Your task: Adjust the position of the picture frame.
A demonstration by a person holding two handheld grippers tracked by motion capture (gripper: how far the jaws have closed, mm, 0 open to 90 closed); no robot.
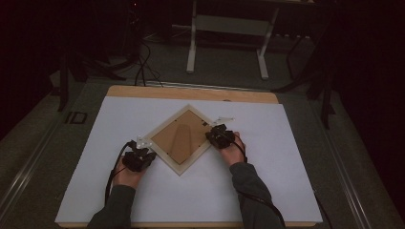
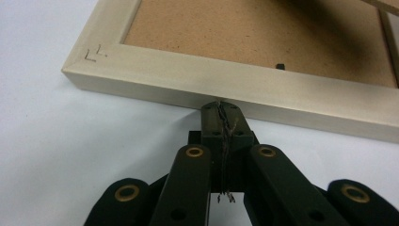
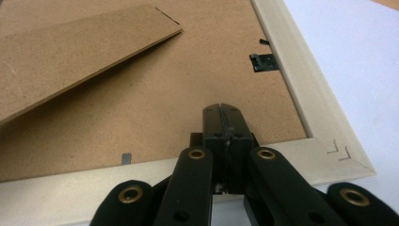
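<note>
Wooden frame (image 2: 244, 87) touched by closed left gripper (image 2: 221, 107).

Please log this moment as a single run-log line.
scene: picture frame face-down on white sheet | left tool: shut, tip at frame's outer edge | right tool: shut, over backing board

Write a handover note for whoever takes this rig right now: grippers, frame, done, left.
Left gripper: jaws shut, empty, tips against the outer edge of the picture frame.
Right gripper: jaws shut, empty, over the frame's backing board near a corner.
Frame lies face down, turned diamond-wise, on the white sheet.
Done: nothing visibly opened; a retaining clip sits over the board.
Left: probably turn the clips, lift the backing.
</note>
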